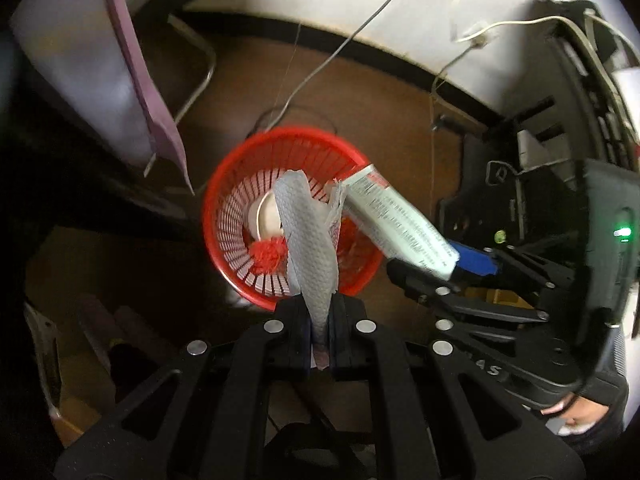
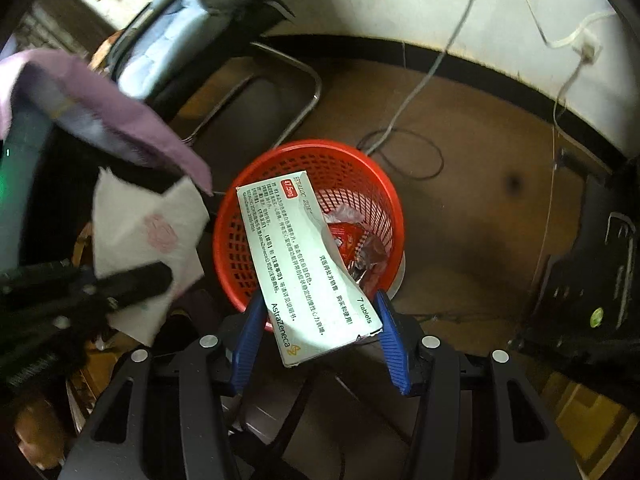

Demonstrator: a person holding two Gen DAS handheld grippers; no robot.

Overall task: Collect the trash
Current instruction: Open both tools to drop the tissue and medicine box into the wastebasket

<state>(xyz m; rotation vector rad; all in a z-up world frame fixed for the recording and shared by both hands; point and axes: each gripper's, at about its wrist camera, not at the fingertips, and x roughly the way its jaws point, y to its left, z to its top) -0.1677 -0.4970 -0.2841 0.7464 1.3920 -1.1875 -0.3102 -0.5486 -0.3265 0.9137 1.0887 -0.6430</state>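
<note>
- Left gripper [image 1: 320,320] jaws were clenched on a crumpled paper towel [image 1: 310,236], which hung over the red basket [image 1: 236,216].
- Right gripper [image 2: 320,340] jaws grasped a flattened medicine box [image 2: 304,264] by its edges, above the basket's near rim.
- Basket stood on the brown floor [image 2: 480,220], wrappers [image 2: 356,244] inside.

a lived-in home room – brown floor [image 2: 460,216], loose cables [image 2: 404,148], chair legs [image 2: 304,96], draped cloth [image 2: 120,112].
</note>
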